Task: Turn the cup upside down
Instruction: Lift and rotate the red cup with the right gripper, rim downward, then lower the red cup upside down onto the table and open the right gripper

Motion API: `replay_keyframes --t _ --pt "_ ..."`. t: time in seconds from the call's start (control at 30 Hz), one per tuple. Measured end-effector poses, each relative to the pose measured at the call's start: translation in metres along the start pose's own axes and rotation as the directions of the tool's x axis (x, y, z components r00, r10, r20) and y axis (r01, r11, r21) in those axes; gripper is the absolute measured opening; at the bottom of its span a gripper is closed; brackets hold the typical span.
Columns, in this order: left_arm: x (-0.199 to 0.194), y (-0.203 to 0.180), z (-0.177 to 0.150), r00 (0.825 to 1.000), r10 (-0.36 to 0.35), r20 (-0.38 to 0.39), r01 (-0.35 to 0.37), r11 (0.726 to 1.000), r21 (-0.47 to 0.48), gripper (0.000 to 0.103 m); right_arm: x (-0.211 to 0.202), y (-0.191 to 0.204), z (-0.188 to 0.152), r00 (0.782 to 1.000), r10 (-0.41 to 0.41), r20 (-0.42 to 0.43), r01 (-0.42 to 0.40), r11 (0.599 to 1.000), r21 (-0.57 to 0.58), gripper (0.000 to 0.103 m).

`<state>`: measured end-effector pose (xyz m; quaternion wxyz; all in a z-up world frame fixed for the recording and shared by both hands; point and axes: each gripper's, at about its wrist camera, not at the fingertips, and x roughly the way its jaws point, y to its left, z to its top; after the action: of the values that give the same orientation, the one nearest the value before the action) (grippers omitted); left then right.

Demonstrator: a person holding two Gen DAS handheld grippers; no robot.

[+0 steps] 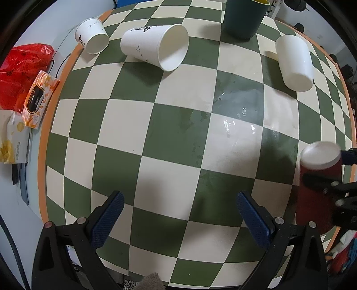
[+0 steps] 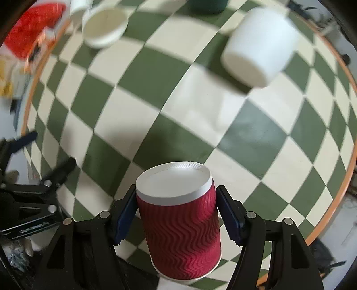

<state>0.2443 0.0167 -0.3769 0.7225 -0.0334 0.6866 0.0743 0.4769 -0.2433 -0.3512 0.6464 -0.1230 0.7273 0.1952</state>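
A round table point(image 1: 169, 138) covered in glossy green-and-cream checks with an orange rim fills both views; a wet sheen lies right of centre in the left wrist view. At the lower centre of the right wrist view, the right gripper point(image 2: 176, 214) pinches a red cup point(image 2: 180, 234) between its blue ribbed pads. The cup is paper with a wavy ridged sleeve, and its flat white base with a raised edge faces the camera, mouth turned away. The left gripper point(image 1: 178, 214) at the bottom of its frame stands spread wide with nothing between its fingers. Across the top of that frame lie two white paper cups point(image 1: 154, 44) on their sides, a smooth white cup point(image 1: 294, 62) tipped over at upper right, and a dark green cup point(image 1: 243, 20) standing. A red plastic bag point(image 1: 22, 67) sits at the left edge.
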Motion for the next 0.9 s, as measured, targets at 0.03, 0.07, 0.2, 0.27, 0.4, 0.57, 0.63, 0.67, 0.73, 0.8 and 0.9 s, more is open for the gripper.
replay_keyframes --t 0.03,0.07,0.2,0.27,0.4,0.57,0.63,0.67,0.73,0.8,0.9 --pt "0.0 -0.001 0.001 1.0 -0.001 0.0 0.001 1.0 0.0 0.103 -0.009 -0.006 -0.003 0.999 -0.002 0.052 0.001 1.0 0.022 0.071" --pt "0.0 -0.001 0.002 1.0 -0.003 -0.001 0.003 1.0 0.0 0.103 -0.018 -0.011 -0.002 0.996 -0.002 0.092 -0.002 0.999 0.04 0.071" --pt "0.0 -0.005 0.008 1.0 -0.01 0.0 0.01 1.0 0.0 0.103 -0.045 -0.027 -0.004 0.962 -0.009 0.273 -0.028 0.991 0.129 0.071" --pt "0.0 -0.007 0.01 1.0 -0.014 -0.004 0.014 1.0 -0.003 0.103 -0.056 -0.032 -0.001 0.939 -0.026 0.343 -0.037 0.984 0.176 0.071" --pt "0.002 -0.012 0.016 1.0 -0.024 -0.01 0.024 1.0 -0.001 0.103 -0.053 -0.044 -0.001 0.881 -0.064 0.469 -0.071 0.962 0.264 0.071" --pt "0.002 -0.023 0.025 0.999 -0.051 -0.01 0.051 0.999 0.005 0.103 -0.046 -0.042 -0.012 0.81 -0.117 0.574 -0.073 0.952 0.297 0.071" --pt "0.002 -0.028 0.026 0.998 -0.055 -0.008 0.055 0.998 0.013 0.103 -0.041 -0.038 -0.016 0.792 -0.126 0.598 -0.074 0.952 0.298 0.071" --pt "0.002 -0.031 0.027 0.998 -0.057 -0.007 0.057 0.998 0.02 0.103 -0.041 -0.036 -0.021 0.78 -0.129 0.612 -0.076 0.952 0.298 0.071" --pt "0.002 -0.036 0.028 0.998 -0.059 -0.007 0.059 0.998 0.031 0.103 -0.041 -0.034 -0.026 0.768 -0.132 0.627 -0.077 0.953 0.295 0.071" --pt "0.002 -0.04 0.028 0.998 -0.059 -0.007 0.059 0.997 0.043 0.103 -0.042 -0.031 -0.031 0.763 -0.134 0.632 -0.075 0.953 0.292 0.071" --pt "0.002 -0.046 0.027 0.998 -0.06 -0.006 0.061 0.996 0.058 0.103 -0.044 -0.026 -0.038 0.762 -0.137 0.632 -0.065 0.956 0.286 0.071"
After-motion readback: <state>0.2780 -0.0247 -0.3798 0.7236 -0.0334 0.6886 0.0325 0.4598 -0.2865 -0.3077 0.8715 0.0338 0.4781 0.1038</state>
